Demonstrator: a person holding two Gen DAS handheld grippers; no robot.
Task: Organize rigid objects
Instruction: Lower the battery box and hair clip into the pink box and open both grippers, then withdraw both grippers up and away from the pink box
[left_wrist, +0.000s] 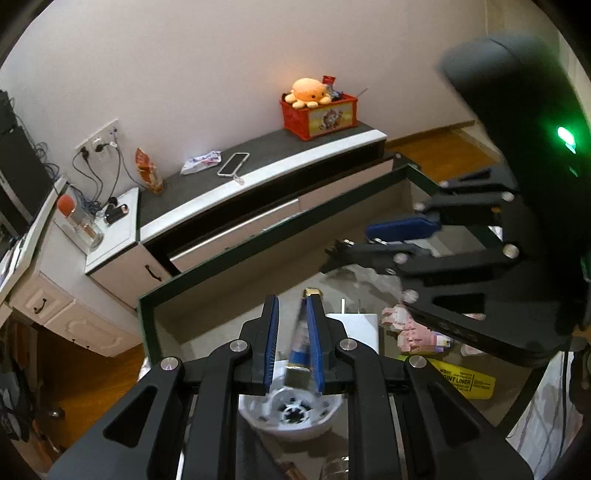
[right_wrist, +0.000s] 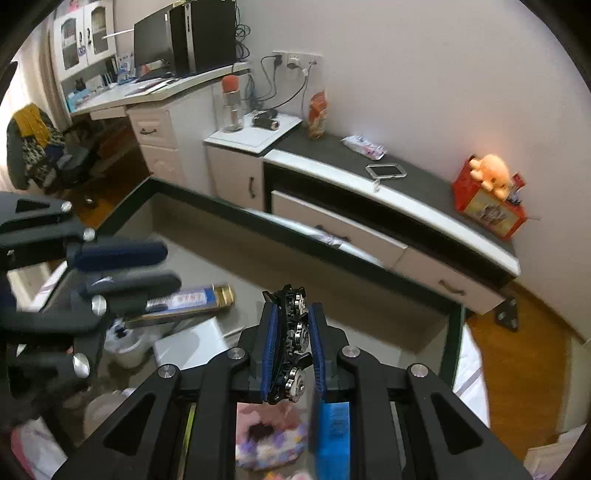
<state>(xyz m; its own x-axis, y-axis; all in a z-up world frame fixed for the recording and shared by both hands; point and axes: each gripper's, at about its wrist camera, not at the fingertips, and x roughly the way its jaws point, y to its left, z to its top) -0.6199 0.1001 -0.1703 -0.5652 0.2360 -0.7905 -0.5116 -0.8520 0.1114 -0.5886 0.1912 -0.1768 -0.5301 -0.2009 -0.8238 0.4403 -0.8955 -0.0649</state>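
Observation:
My left gripper (left_wrist: 293, 332) stands partly open above a dark-rimmed table (left_wrist: 258, 236), with a blue and gold tube (left_wrist: 301, 339) lying against its right pad; whether it grips the tube is unclear. The tube also shows in the right wrist view (right_wrist: 192, 297), beside the left gripper (right_wrist: 147, 269). My right gripper (right_wrist: 291, 347) is shut on a black shaver head with three metal cutters (right_wrist: 293, 343). It appears in the left wrist view (left_wrist: 354, 240) at the right, above the table.
On the table lie a white bowl-like part (left_wrist: 291, 410), a white box (left_wrist: 356, 325), a pink block toy (left_wrist: 410, 328) and a yellow packet (left_wrist: 465, 380). Behind stands a low cabinet (left_wrist: 258, 166) with an open drawer (right_wrist: 332, 229), a phone (left_wrist: 233, 164) and a red crate (left_wrist: 319, 114).

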